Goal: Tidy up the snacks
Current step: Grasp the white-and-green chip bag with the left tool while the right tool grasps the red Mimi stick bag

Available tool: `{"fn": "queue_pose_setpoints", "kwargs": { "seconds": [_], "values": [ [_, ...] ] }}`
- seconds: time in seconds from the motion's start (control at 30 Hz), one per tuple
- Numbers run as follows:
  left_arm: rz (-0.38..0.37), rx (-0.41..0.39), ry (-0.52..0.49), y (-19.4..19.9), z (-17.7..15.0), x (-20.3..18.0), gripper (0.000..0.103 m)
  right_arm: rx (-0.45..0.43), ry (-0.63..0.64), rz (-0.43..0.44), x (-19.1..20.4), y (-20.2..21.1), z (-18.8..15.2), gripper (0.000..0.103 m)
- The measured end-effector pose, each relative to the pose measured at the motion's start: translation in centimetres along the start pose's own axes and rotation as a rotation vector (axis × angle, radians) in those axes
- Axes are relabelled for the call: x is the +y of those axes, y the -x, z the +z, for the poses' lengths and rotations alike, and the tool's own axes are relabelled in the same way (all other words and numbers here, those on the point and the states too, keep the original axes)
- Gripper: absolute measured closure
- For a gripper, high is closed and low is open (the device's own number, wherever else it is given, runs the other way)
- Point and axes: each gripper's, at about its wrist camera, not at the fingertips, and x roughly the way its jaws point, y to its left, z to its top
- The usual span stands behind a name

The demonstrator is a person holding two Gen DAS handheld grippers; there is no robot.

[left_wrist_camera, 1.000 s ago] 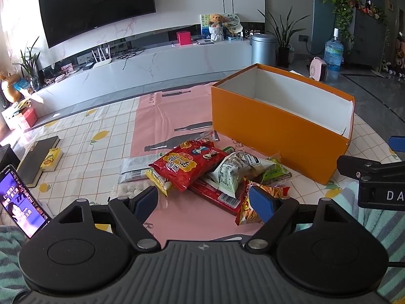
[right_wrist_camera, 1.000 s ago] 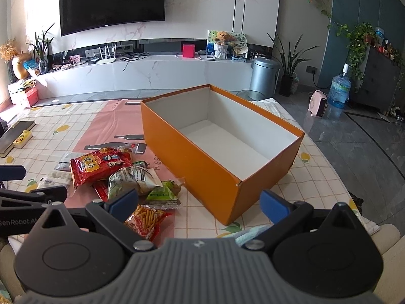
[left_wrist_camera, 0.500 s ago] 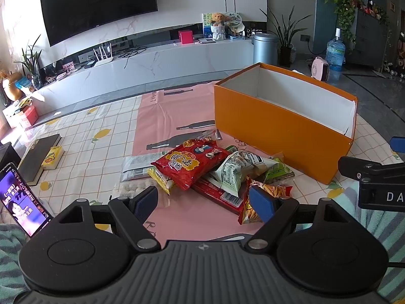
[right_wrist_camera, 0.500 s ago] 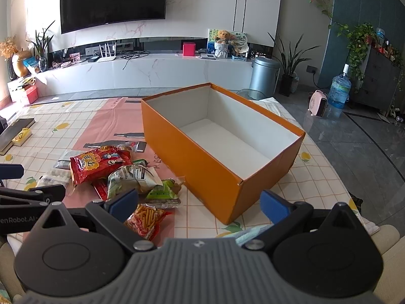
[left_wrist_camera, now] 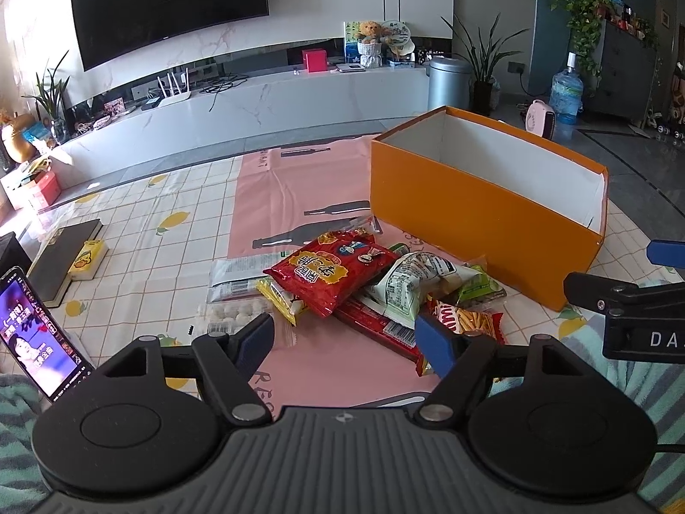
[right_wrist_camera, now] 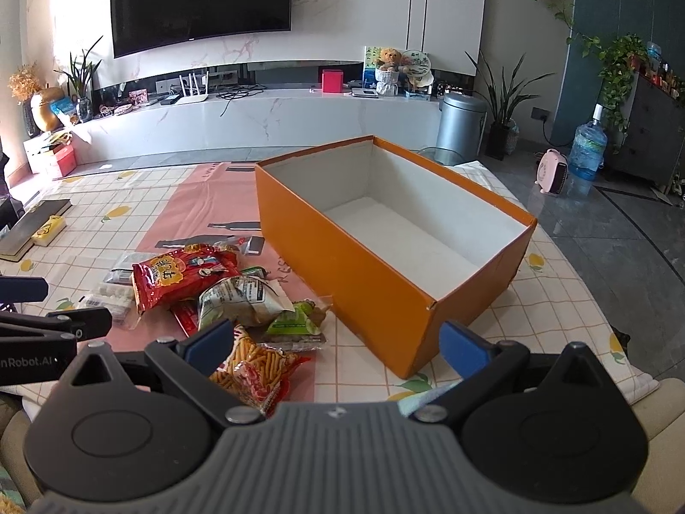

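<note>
Left gripper (left_wrist_camera: 346, 338) fingers narrower than before (closing, nothing between).

Box (right_wrist_camera: 376, 282) on table (right_wrist_camera: 141, 197), right of snack heap, open side up, nothing inside. Heap on mat (left_wrist_camera: 274, 197) at table middle. Large chip bag (left_wrist_camera: 332, 267) on top of heap, leaning over flat bar (left_wrist_camera: 376, 325). Pale pouch (left_wrist_camera: 411, 282) right of chip bag, touching it. Stick-snack bag (right_wrist_camera: 252, 368) nearest, at heap's near edge. Small pouch (right_wrist_camera: 295, 321) between pale pouch and box. Pack of round sweets (left_wrist_camera: 231, 312) at heap's left edge. Book (left_wrist_camera: 64, 252) far left, small box (left_wrist_camera: 85, 259) against it. Phone (left_wrist_camera: 34, 334) propped at near left.
</note>
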Motion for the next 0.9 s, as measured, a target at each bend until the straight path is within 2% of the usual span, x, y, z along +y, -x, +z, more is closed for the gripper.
{"fn": "queue_pose_setpoints", "kwargs": {
  "seconds": [0.13, 0.2, 0.27, 0.4, 0.57, 0.77, 0.9],
  "values": [
    [-0.07, 0.01, 0.022, -0.5, -0.2, 0.6, 0.036, -0.014, 0.028, 0.013, 0.7, -0.5, -0.2, 0.005],
    [-0.129, 0.027, 0.042, -1.0, -0.4, 0.9, 0.045, -0.001, 0.034, 0.03, 0.9, -1.0, -0.2, 0.01],
    [-0.173, 0.041, 0.057, -1.5, -0.6, 1.0, 0.046, 0.029, 0.032, 0.067, 1.1, -1.9, -0.3, 0.019],
    [-0.192, 0.09, 0.065, -3.0, -1.2, 1.1, 0.057, 0.08, 0.051, 0.102, 1.8, -3.7, -0.8, 0.026],
    [-0.183, 0.142, 0.116, -4.8, -1.7, 2.4, 0.058, 0.139, 0.06, 0.141, 2.7, -6.3, -1.2, 0.028],
    [-0.174, 0.173, 0.098, -6.6, -2.0, 2.4, 0.058, 0.203, 0.084, 0.176, 4.0, -9.4, -1.6, 0.028],
    [-0.176, 0.193, 0.107, -7.9, -2.2, 2.6, 0.058, 0.252, 0.045, 0.189, 4.1, -11.4, -1.6, 0.027]
  ]
}}
